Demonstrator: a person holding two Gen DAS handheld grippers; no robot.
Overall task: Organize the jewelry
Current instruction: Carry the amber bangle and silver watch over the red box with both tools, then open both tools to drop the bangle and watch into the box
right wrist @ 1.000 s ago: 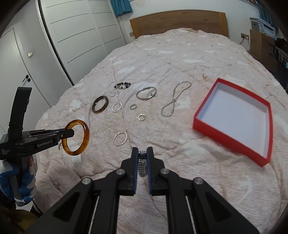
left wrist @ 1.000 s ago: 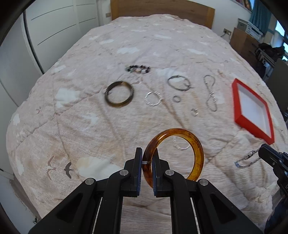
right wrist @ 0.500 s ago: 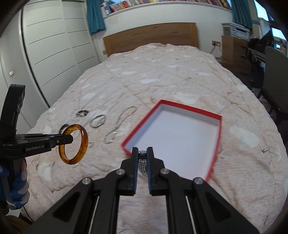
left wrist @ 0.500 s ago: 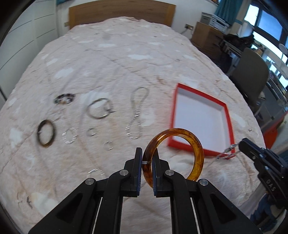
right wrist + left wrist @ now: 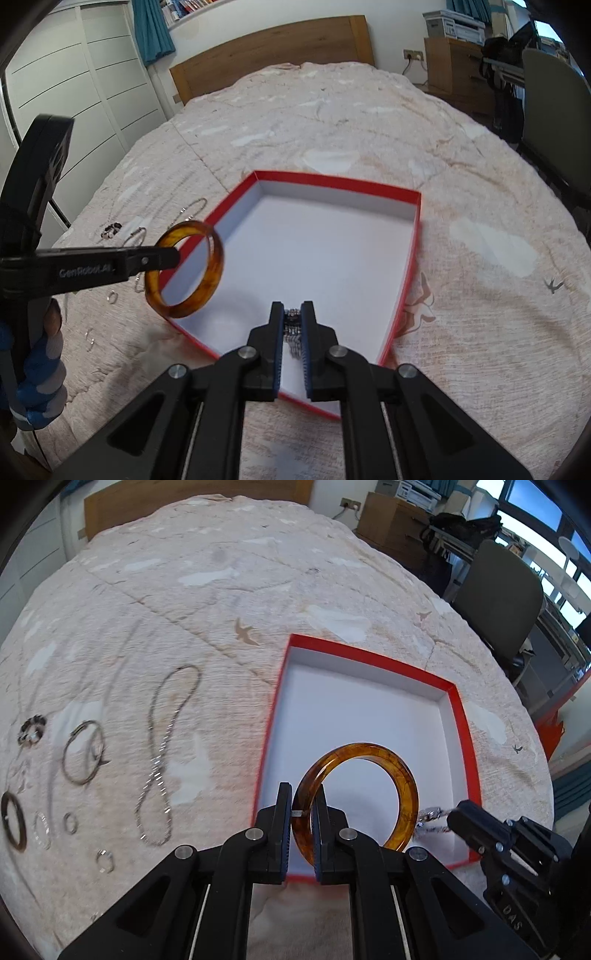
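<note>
Two hand-held grippers carrying jewelry above an open red box on a bed.
The left gripper (image 5: 303, 808) is clamped on an amber bangle (image 5: 369, 768), held upright over the near left part of the red box (image 5: 332, 184); the right gripper (image 5: 293, 325) pinches a silver chain bracelet (image 5: 293, 332) over the box's near edge. A long silver necklace (image 5: 166, 753), rings and bangles lie on the quilt (image 5: 221, 572) left of the box.

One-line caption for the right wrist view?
Right tool holds a silver bracelet over the red box; left tool brings an amber bangle.
</note>
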